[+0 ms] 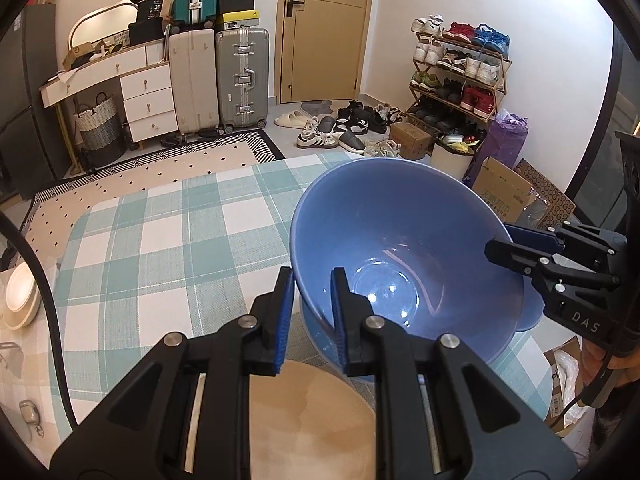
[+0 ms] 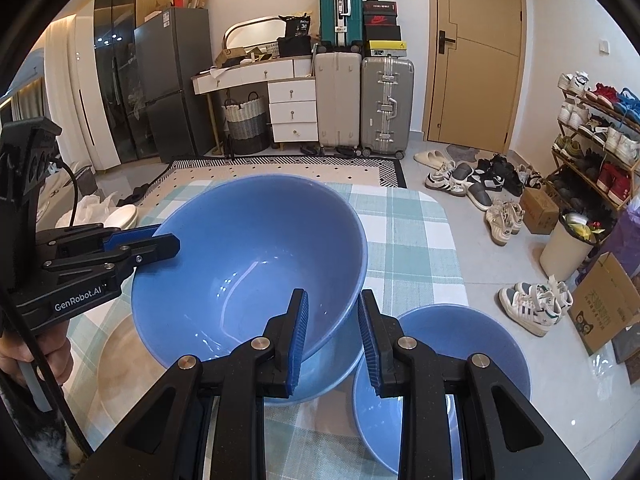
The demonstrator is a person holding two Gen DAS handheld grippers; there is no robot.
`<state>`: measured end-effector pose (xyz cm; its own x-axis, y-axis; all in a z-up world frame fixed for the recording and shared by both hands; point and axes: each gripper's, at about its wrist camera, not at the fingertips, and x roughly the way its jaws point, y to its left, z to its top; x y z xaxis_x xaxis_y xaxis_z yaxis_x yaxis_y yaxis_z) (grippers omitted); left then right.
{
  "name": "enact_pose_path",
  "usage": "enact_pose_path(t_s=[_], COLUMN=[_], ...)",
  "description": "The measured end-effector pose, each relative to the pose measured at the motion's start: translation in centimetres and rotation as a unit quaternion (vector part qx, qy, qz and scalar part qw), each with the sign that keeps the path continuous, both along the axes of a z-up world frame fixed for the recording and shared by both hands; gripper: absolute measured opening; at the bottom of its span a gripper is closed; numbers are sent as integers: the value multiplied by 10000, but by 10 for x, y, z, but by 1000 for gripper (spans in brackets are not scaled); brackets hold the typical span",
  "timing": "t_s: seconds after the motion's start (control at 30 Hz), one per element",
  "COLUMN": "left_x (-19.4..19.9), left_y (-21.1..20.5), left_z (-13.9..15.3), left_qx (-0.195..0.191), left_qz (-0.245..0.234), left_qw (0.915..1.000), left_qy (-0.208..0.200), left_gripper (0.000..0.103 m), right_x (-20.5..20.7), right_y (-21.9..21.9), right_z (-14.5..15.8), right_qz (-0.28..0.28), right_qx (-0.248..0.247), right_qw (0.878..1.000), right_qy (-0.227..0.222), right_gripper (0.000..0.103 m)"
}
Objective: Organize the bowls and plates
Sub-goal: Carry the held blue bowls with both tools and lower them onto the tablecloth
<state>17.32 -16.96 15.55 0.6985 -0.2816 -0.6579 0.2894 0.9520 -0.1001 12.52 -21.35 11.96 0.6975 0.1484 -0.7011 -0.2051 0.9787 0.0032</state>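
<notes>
Gripping opposite rim edges, each hand-held gripper (image 1: 308,312) (image 2: 332,336) pinches the big blue bowl (image 1: 404,248) between them.

A large bowl (image 2: 248,264) sits on the counter (image 2: 412,248); right of it a smaller bowl (image 2: 496,340), left a plate (image 2: 116,360).

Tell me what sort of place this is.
Most likely a lived-in home, an entry or living room: a full shoe rack beside the door, stacked suitcases and a fridge stand behind the checked table.
</notes>
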Motion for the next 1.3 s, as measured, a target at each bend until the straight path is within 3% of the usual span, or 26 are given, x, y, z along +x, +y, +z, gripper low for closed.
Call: enact_pose_path(t_s=[0.43,1.3], left_x=[8,46], left_y=[9,-11], left_z=[-30,-91], left_qx=[116,496], left_qz=[28,-63], left_qw=[9999,9981], left_qy=[102,351], left_gripper=[16,20], right_x=[5,16], right_y=[5,-3], right_z=[-18,-62], right_qz=[-47,-152], right_qx=[-53,-332], right_qw=[9999,9988], right_qy=[110,314], right_gripper=[28,28])
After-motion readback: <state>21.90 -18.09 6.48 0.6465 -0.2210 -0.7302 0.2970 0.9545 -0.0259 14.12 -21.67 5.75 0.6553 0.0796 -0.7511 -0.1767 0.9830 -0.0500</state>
